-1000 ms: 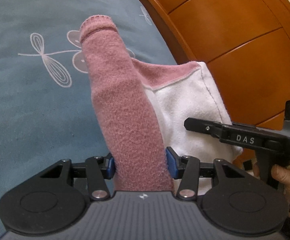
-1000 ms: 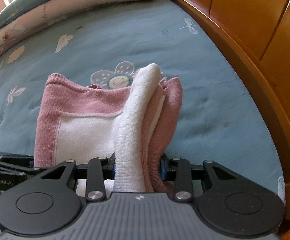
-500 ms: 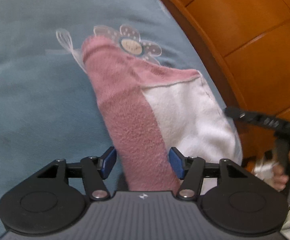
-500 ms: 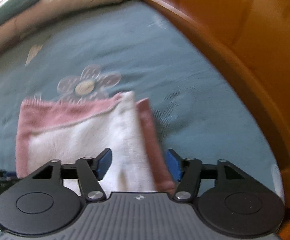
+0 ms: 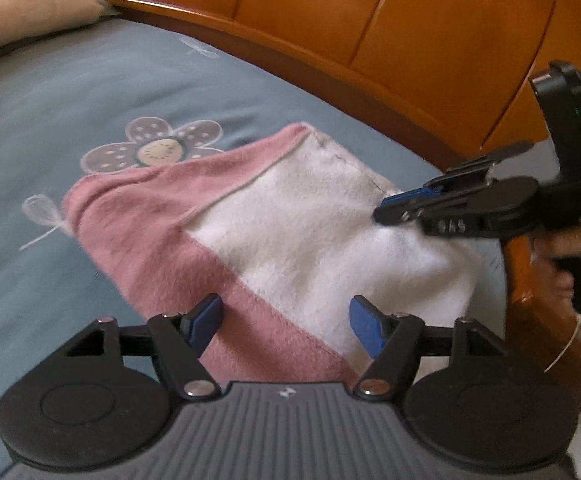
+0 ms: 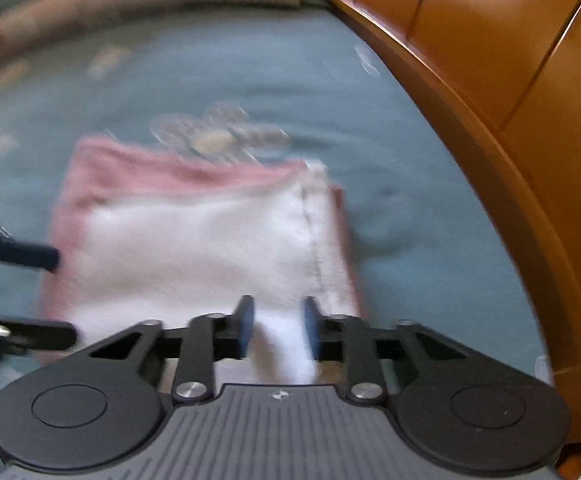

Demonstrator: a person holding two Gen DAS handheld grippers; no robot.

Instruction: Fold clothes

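A folded pink and white cloth point(image 5: 310, 232) point(image 6: 194, 248) lies flat on the blue-grey flowered bed sheet point(image 5: 50, 120). My left gripper point(image 5: 286, 314) hovers over the cloth's near pink edge. Its jaws are opening, and the cloth lies under the gap without the pads pressing on it. In the right wrist view the left gripper point(image 6: 64, 296) shows at the left edge. My right gripper point(image 6: 278, 320) is at the cloth's near right part, jaws drawn narrow with a ridge of white cloth pinched between them. In the left wrist view the right gripper point(image 5: 394, 208) touches the cloth's white right edge.
A curved orange wooden bed board point(image 5: 370, 20) point(image 6: 490, 80) runs close along the cloth's far and right side. A pale pillow point(image 5: 18, 4) lies at the back left. A person's hand point(image 5: 562, 264) holds the right gripper's handle.
The cloth stood up between both grippers' jaws and now lies flat on the bed. The left jaws have spread and let it go. The right jaws widened, then narrowed on white cloth lower down.
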